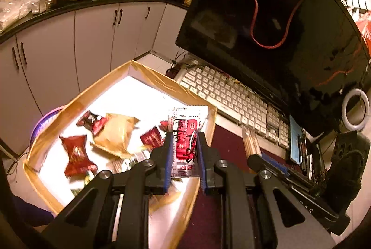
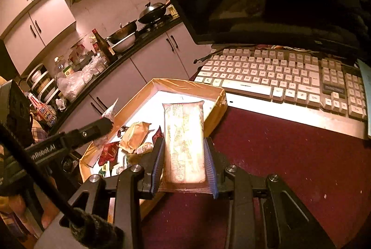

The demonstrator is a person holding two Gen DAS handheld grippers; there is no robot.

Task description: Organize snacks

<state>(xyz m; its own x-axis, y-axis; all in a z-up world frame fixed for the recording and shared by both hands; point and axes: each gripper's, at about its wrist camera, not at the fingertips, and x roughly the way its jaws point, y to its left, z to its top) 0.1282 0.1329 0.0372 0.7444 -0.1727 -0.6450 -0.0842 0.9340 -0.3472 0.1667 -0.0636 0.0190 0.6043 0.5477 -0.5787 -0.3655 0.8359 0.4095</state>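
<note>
Left tongs [image 1: 184, 151] pinch a red-and-white sachet [image 1: 186, 133], long axis upright, directly above the cardboard tray [image 1: 71, 107]. Right tongs [image 2: 184, 161] clamp a pale packet [image 2: 184, 144], lengthwise along the fingers, over the tray's near corner.

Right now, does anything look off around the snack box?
Nothing spilled or damaged. The snacks lie jumbled in the box. The left gripper holds a red-and-white packet; the right gripper holds a pale packet.
</note>
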